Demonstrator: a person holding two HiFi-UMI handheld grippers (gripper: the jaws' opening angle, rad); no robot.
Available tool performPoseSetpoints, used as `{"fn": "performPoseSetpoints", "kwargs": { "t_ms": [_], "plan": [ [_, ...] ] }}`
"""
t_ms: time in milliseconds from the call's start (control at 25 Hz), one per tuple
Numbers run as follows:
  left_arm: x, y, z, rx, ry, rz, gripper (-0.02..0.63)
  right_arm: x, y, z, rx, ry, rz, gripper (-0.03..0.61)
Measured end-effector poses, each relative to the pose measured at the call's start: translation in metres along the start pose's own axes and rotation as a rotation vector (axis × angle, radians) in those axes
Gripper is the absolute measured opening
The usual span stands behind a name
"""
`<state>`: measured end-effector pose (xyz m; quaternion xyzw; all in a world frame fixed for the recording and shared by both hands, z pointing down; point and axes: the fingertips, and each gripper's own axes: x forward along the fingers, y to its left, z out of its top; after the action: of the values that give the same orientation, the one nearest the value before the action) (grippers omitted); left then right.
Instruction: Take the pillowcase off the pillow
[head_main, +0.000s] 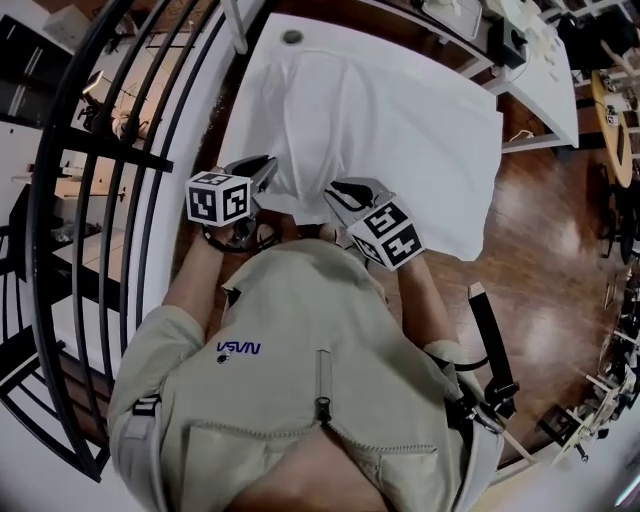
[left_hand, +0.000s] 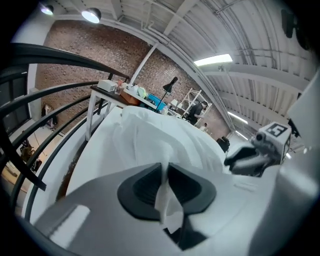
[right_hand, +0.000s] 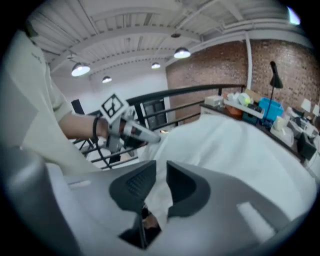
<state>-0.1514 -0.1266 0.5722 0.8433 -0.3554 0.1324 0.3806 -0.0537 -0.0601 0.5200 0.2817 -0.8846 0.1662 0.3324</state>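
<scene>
Pillowcase (head_main: 385, 130), bulging full, lies on white table (head_main: 262, 62), reaching its near edge. Left gripper (left_hand: 164, 170) clamps a fold of the cloth at the near end; right gripper (right_hand: 161, 175) jaws slightly apart, cloth loose between them.

White pillowcase (head_main: 400, 130), black railing (head_main: 110, 148), brown floor (head_main: 540, 230)

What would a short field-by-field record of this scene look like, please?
Surface: white table, beside a black curved metal railing
Item: white fabric pillowcase, on the pillow, lying on the table
Left gripper: closed on a thin fold of the pillowcase's near edge
Right gripper: jaws slightly apart, pillowcase fabric between them
Task status: pillowcase not yet off
</scene>
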Motion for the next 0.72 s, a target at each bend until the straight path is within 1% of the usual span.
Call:
{"fn": "performPoseSetpoints", "kwargs": {
  "t_ms": [80, 120, 160, 200, 240, 360, 480, 520, 560, 600, 680, 720],
  "plan": [
    [-0.005, 0.007, -0.009, -0.023, -0.028, 0.006, 0.064, -0.009, -0.015, 0.039, -0.006, -0.124, -0.065, 0.066],
    [-0.009, 0.009, -0.01, -0.033, -0.05, 0.007, 0.064, -0.009, -0.025, 0.053, -0.015, -0.16, -0.109, 0.066],
    [-0.014, 0.01, -0.01, -0.039, -0.071, 0.01, 0.063, -0.007, -0.034, 0.062, -0.023, -0.176, -0.147, 0.066],
    [-0.02, 0.011, -0.009, -0.042, -0.09, 0.016, 0.061, -0.002, -0.042, 0.066, -0.028, -0.178, -0.177, 0.081],
    [-0.025, 0.012, -0.007, -0.038, -0.105, 0.026, 0.061, 0.005, -0.049, 0.068, -0.034, -0.169, -0.201, 0.081],
    [-0.036, 0.016, 0.005, 0.006, -0.122, 0.056, 0.064, 0.025, -0.058, 0.07, -0.072, -0.121, -0.248, 0.092],
    [-0.036, 0.02, 0.02, 0.073, -0.112, 0.088, 0.064, 0.044, -0.06, 0.081, -0.096, -0.089, -0.257, 0.097],
    [-0.034, 0.019, 0.024, 0.089, -0.113, 0.092, 0.064, 0.051, -0.063, 0.085, -0.111, -0.072, -0.269, 0.109],
    [-0.031, 0.018, 0.029, 0.101, -0.115, 0.088, 0.064, 0.058, -0.068, 0.086, -0.137, -0.039, -0.292, 0.13],
    [-0.026, 0.017, 0.032, 0.109, -0.117, 0.078, 0.065, 0.066, -0.076, 0.083, -0.171, 0.013, -0.321, 0.138],
    [-0.015, 0.013, 0.04, 0.124, -0.12, 0.054, 0.09, 0.079, -0.092, 0.069, -0.227, 0.13, -0.368, 0.138],
    [-0.01, 0.011, 0.044, 0.133, -0.12, 0.047, 0.105, 0.083, -0.097, 0.062, -0.234, 0.164, -0.379, 0.135]
  ]
}}
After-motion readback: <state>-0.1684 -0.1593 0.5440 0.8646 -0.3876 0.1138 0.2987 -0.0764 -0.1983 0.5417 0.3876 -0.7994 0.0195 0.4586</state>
